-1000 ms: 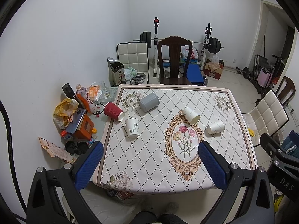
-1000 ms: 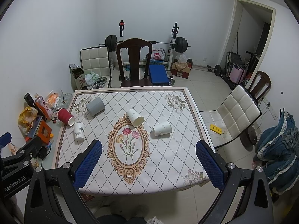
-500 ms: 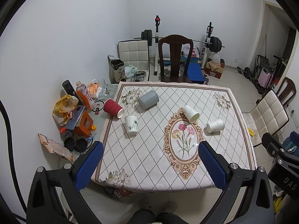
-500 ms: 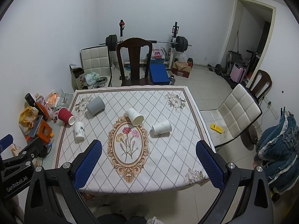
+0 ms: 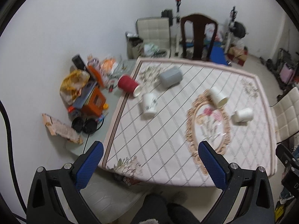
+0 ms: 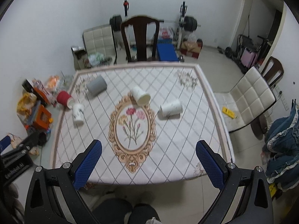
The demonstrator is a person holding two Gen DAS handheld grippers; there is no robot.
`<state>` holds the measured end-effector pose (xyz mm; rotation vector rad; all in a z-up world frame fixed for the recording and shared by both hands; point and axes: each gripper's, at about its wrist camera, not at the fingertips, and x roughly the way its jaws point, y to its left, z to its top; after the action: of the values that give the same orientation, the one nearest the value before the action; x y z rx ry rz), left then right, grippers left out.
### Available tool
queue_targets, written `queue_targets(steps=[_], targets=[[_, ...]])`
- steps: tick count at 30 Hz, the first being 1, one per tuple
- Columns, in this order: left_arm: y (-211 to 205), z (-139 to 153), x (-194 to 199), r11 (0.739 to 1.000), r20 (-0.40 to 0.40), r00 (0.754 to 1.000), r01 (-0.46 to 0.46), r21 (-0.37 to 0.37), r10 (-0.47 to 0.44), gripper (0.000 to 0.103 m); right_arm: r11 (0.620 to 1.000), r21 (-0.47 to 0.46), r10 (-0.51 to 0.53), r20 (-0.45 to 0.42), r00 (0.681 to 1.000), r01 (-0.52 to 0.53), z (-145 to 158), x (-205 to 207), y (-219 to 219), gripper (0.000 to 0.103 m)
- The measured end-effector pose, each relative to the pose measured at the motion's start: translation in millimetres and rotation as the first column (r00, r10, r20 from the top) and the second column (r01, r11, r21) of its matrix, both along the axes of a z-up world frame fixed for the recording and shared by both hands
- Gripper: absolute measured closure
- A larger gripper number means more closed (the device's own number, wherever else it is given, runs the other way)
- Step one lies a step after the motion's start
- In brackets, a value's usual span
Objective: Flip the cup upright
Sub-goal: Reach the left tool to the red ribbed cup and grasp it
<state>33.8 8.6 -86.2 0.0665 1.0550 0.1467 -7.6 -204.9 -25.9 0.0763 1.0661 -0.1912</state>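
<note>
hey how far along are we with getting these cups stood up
Nothing looks done yet. The red cup, grey cup and two white cups lie on their sides; another white cup seems to rest mouth down. Both tongs, left and right, are open, empty and short of the table.

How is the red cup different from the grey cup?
The red cup is red with a white inside; the grey cup is plain grey. The red cup looks smaller and lies at the table's left edge; the grey cup lies farther in, on the tablecloth. Both lie tipped on their sides.
</note>
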Motion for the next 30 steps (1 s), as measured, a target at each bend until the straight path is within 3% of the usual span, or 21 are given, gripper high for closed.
queue_targets(steps=[8, 16, 24, 30], targets=[[36.5, -56.3, 47.2, 0.997, -0.119, 0.99, -0.067, 0.034, 0.071, 0.0, 1.0, 0.004, 0.006, -0.183, 0.983, -0.005, -95.6, 51.0, 14.9, 0.001], [74.7, -107.7, 129.6, 0.995, -0.219, 0.971, -0.086, 0.054, 0.096, 0.0, 1.0, 0.01, -0.017, -0.329, 0.944, 0.021, -173.8, 121.1, 40.3, 0.001], [112.6, -158.2, 222.1, 0.992, -0.303, 0.947, -0.118, -0.031, 0.104, 0.0, 1.0, -0.011, -0.024, -0.435, 0.9, 0.022, -239.4, 206.0, 76.9, 0.001], [141.0, -191.2, 282.3, 0.98, -0.352, 0.926, -0.18, -0.084, 0.14, 0.0, 1.0, -0.015, -0.004, -0.454, 0.891, -0.003, -275.1, 271.3, 99.0, 0.002]])
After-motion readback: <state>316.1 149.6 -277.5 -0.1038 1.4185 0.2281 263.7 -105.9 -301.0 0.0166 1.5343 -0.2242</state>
